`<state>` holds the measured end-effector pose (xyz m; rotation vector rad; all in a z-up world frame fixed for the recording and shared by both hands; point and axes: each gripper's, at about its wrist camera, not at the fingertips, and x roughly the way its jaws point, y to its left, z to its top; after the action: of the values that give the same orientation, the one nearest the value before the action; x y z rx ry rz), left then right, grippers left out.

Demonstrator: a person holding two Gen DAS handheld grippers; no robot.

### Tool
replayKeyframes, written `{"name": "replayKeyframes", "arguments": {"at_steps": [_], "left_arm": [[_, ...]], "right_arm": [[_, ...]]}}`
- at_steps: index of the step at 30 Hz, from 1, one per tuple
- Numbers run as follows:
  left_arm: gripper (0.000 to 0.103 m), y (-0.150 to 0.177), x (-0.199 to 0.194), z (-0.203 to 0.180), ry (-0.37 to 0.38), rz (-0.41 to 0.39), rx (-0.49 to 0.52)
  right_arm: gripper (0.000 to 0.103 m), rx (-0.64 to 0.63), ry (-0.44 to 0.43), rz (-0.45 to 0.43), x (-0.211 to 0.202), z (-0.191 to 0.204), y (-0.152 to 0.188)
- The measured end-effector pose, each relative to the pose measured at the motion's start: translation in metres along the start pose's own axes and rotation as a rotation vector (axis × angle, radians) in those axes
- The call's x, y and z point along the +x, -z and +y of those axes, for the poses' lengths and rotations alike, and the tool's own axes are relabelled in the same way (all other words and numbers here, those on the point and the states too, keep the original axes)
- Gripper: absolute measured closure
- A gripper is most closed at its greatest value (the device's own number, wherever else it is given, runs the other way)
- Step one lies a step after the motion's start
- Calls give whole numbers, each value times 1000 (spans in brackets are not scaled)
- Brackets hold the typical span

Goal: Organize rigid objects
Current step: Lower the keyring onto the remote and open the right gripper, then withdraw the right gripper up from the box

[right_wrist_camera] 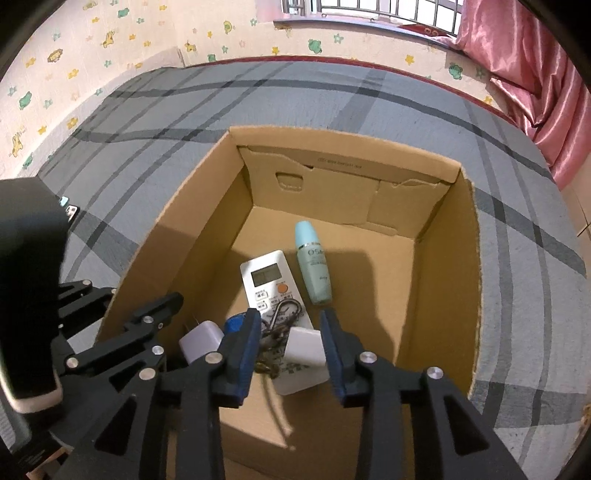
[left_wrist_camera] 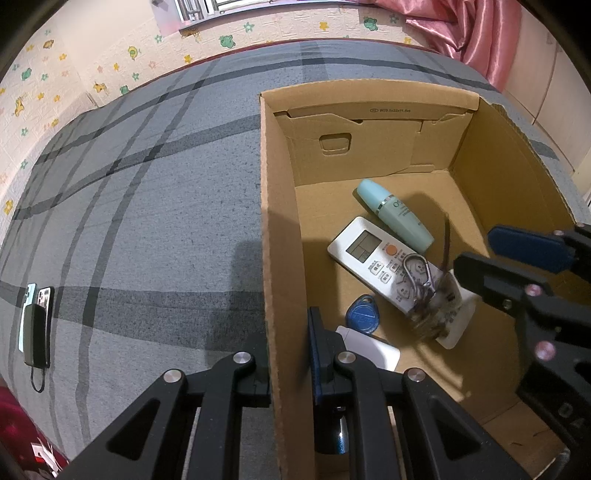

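Observation:
An open cardboard box (left_wrist_camera: pixel 282 229) stands on a grey plaid bedspread. Inside it lie a white remote (right_wrist_camera: pixel 264 277), a teal bottle (right_wrist_camera: pixel 314 266), a blue key fob (left_wrist_camera: pixel 364 314), a white charger (right_wrist_camera: pixel 201 341) and a second white block (right_wrist_camera: pixel 304 347). A key bunch with a carabiner (right_wrist_camera: pixel 284 310) rests on the remote, blurred in the left wrist view. My left gripper (left_wrist_camera: pixel 290 332) is shut on the box's left wall, one finger on each side. My right gripper (right_wrist_camera: pixel 290 314) hangs open inside the box above the keys; its pads touch nothing.
Two phones and a dark power bank (left_wrist_camera: pixel 37 325) lie on the bedspread (left_wrist_camera: pixel 147 221) far left of the box. A pink curtain (left_wrist_camera: pixel 480 33) hangs at the back right. A wall with animal stickers (right_wrist_camera: pixel 110 37) runs behind the bed.

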<state>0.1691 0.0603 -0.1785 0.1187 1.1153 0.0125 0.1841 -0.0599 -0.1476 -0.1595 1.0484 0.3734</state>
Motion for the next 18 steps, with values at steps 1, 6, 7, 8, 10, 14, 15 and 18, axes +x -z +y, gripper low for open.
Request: {"name": "replayKeyframes", "arguments": {"at_steps": [1, 6, 7, 8, 10, 14, 15, 18], "left_arm": [[88, 0, 0, 0, 0, 0, -1], [88, 0, -1, -2, -5, -1, 3], [88, 0, -1, -1, -6, -1, 3], [88, 0, -1, -2, -7, -1, 3], [88, 0, -1, -2, -9, -2, 5], [88, 0, -2, -3, -11, -1, 5], [88, 0, -2, -3, -10, 0, 5], [88, 0, -3, -4, -14, 0, 6]], "right_arm": [[62, 2, 1, -6, -2, 0, 0], [57, 7, 19, -29, -10, -3, -1], [54, 8, 24, -36, -12, -3, -2], [52, 8, 34, -43, -14, -3, -2], [44, 8, 46, -60, -20, -3, -2], [30, 22, 72, -95, -33, -5, -4], [28, 28, 84, -104, -37, -7, -4], [20, 52, 87, -113, -46, -13, -5]]}}
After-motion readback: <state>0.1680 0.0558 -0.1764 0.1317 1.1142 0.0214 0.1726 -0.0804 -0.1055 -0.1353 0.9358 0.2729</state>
